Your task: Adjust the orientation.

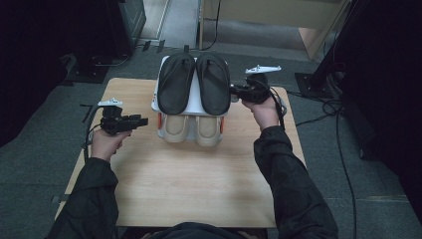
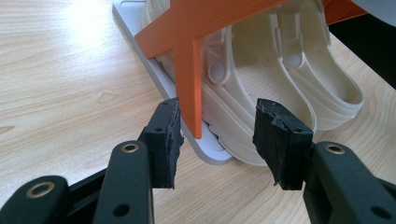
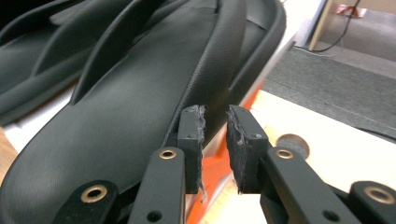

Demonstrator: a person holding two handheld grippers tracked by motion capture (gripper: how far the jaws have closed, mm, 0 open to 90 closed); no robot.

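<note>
1. A two-tier shoe rack [image 1: 156, 97] is seen at the far middle of the counter [image 1: 189, 179], with black sandals [image 1: 175, 83] on its white top shelf and cream clogs [image 1: 176, 128] on the lower tier.
2. The right gripper [image 1: 233, 90] is held at the outer rim of the right-hand sandal [image 1: 214, 84]; in the right gripper view its jaws are nearly closed about that rim [image 3: 219, 88], though it cannot be told whether the rim is truly pinched (a narrow gap is seen between the pads).
3. The left gripper [image 1: 145, 121] is held open just beside the rack's left side; in the left gripper view an orange brace [image 2: 189, 84] and a clog [image 2: 243, 116] lie beyond its spread jaws, untouched.
4. The step in hand is judged to be a grasp of the right sandal. A deeper bite on the rim would be advised before any lift, since a soft edge may slip from a shallow pinch.
5. The lift should be made upward and rightward, so that the neighbouring sandal is not dragged.
6. Open counter is left in front of the rack and to both sides; the far edge lies close behind the rack, so nothing should be pushed that way.
7. The rack could be steadied by the left gripper if it shifts.
</note>
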